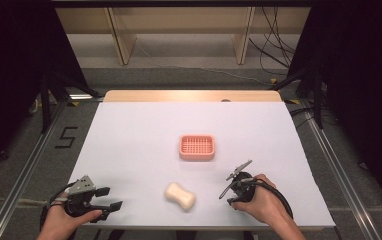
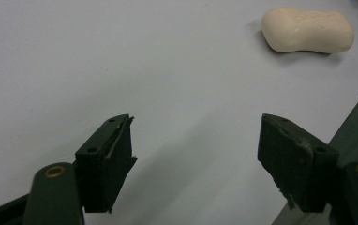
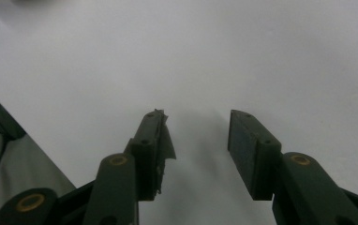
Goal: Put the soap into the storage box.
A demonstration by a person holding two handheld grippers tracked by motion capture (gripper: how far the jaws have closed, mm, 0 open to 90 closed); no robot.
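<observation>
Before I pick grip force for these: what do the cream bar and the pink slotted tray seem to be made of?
The cream waisted soap bar looks like solid soap: matte, waxy, with rounded edges and faint embossing on top. The pink rectangular tray looks like moulded plastic: uniform colour, a gridded floor and a smooth, thick rim. Neither looks glossy, though the tray is too small to judge finely.

Cream bar of soap [image 1: 180, 196], waisted in the middle, lying flat and slantwise on white tabletop [image 1: 139, 135] near its front edge, well apart from pink slotted soap dish [image 1: 197, 147] sitting empty and level at centre, farther back.
</observation>
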